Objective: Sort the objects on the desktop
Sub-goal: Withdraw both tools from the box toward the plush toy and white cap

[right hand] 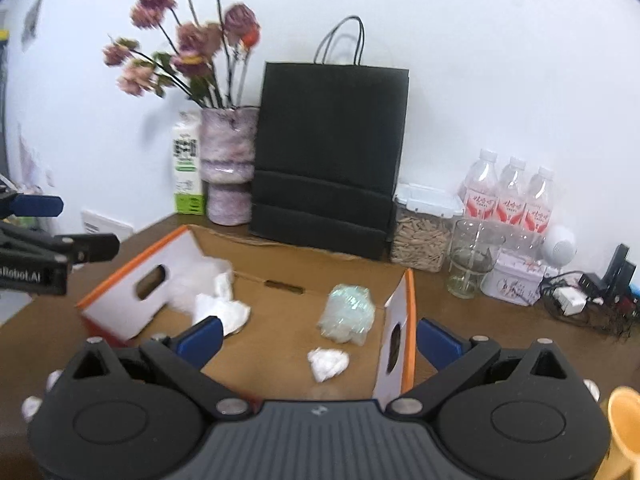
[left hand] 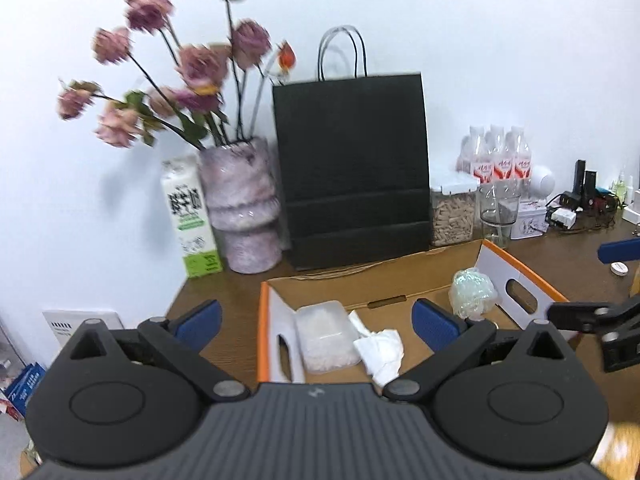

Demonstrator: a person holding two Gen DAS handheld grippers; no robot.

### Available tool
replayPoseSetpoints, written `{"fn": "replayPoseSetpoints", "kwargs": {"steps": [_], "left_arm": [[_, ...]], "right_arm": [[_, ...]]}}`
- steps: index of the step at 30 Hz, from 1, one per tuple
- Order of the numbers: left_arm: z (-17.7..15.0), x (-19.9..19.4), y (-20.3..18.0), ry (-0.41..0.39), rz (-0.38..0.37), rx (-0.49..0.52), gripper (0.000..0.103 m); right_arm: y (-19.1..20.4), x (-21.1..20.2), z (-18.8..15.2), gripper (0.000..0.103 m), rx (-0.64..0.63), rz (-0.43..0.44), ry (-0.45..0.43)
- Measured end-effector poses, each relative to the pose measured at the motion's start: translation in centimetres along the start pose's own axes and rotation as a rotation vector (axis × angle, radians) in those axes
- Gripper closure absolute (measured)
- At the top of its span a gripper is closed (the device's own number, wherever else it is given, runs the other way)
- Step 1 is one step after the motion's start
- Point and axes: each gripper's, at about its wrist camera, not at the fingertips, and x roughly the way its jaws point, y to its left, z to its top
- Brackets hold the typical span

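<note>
Left gripper (left hand: 316, 320) wide, holding nothing, right gripper (right hand: 318, 338) wide, box (right hand: 406, 320) near wall hidden, blurry flowers (left hand: 196, 60) at eleven o'clock, yellow cup (right hand: 626, 432) cut off at four o'clock.

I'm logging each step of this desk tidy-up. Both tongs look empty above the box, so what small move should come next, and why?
Probably swing the right tongs toward the desk at their right. They are open and empty over the cardboard box, which already holds crumpled tissues and a plastic wad; an orange cup sits outside it.

Orange cup (right hand: 624, 432), possibly plastic, cut off at edge.
</note>
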Motion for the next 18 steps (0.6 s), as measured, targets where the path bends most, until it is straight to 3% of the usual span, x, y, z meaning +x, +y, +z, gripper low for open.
{"fn": "replayPoseSetpoints", "kwargs": {"steps": [7,13,18], "left_arm": [[-4.3,-5.4,1.9,-0.039,0.014,0.002,0.000],[-8.2,-8.1,3.2,0.000,0.035,-0.020,0.000],[-10.9,-9.6,4.0,0.071,0.018,-0.108,0.000]], "right_arm": [[1.4,-5.1,-5.3,0.000,-0.013,0.021,-0.047],[2.1,-7.9,-9.8,0.000,0.045,0.035,-0.032],[2.6,-9.7,-12.7,0.000,0.065,0.053,-0.014]]}}
